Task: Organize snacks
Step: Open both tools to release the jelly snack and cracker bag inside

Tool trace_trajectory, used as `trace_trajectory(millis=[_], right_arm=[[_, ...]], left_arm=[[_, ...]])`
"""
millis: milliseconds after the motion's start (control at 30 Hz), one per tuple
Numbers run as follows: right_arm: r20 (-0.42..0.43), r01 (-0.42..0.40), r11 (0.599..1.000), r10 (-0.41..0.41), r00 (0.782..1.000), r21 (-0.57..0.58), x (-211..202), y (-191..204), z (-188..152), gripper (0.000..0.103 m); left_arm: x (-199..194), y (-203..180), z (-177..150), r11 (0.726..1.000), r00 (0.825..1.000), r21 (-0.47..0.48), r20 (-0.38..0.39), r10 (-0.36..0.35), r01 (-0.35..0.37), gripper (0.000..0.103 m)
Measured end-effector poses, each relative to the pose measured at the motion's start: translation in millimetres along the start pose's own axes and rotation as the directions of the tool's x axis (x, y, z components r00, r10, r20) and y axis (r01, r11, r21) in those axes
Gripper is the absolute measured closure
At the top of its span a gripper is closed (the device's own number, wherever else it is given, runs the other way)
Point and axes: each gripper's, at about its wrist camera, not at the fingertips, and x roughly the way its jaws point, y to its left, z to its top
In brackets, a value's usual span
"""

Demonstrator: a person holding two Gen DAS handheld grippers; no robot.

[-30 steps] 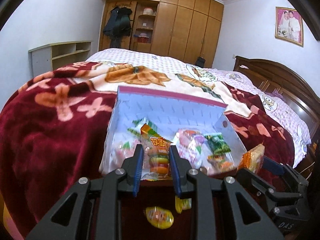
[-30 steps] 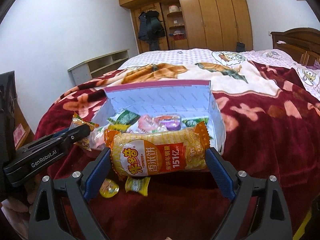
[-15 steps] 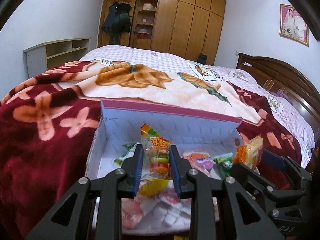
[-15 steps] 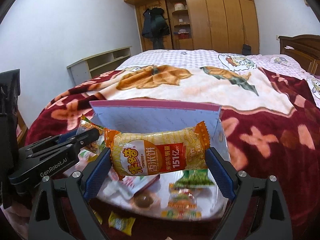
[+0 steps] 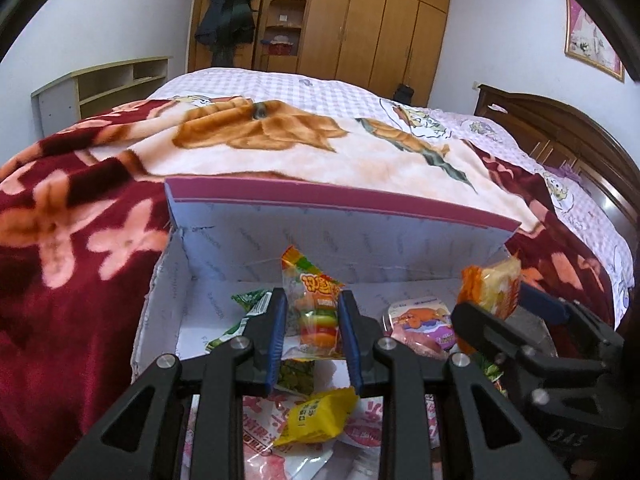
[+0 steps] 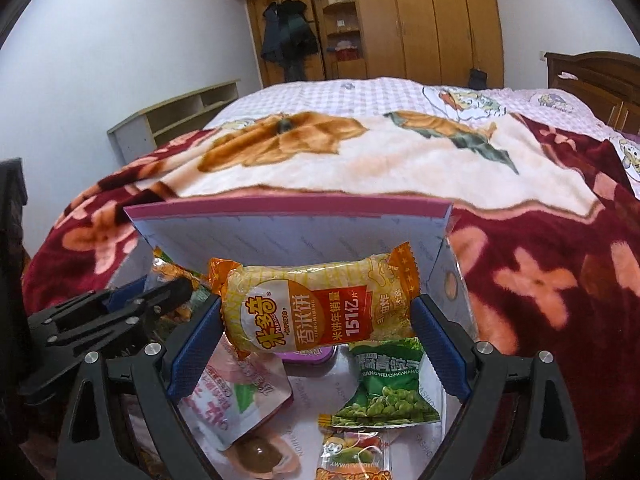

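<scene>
A white cardboard box (image 5: pixel 280 240) with a pink-edged raised lid sits on the red floral blanket and holds several snack packets. My left gripper (image 5: pixel 313 322) is shut on a small clear packet of burger-shaped gummy candy (image 5: pixel 316 308), held over the box's inside. My right gripper (image 6: pixel 318 316) is shut on a long yellow-and-orange rice cracker packet (image 6: pixel 320 308), gripped by its two ends, also above the box (image 6: pixel 288 232). In the left wrist view the right gripper (image 5: pixel 516 320) and its cracker packet (image 5: pixel 490 284) show at the right; the left gripper (image 6: pixel 132 308) shows at the right wrist view's left.
Inside the box lie a green pea packet (image 6: pixel 384 384), a pink pouch (image 6: pixel 236 392), a yellow packet (image 5: pixel 316 412) and a pink jelly cup (image 5: pixel 420 320). The bed stretches behind, with a wooden headboard (image 5: pixel 560 136) at right, wardrobes (image 5: pixel 360 24) at the back and a low shelf (image 5: pixel 100 84) at left.
Both grippers have moved forward and slightly down with their packets, from the near edge of the box to above its inside. The loose packets on the blanket have dropped out of sight.
</scene>
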Motion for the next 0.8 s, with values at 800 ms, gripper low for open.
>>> trace_trajectory(millis=[800], right_arm=[[0.053,-0.02,1.0,0.019,0.998,0.023,-8,-6,-2,0.008]], left_arm=[[-3,0,-3,0.999,0.999,-0.017,0.004,0.037,-0.037,0.039]])
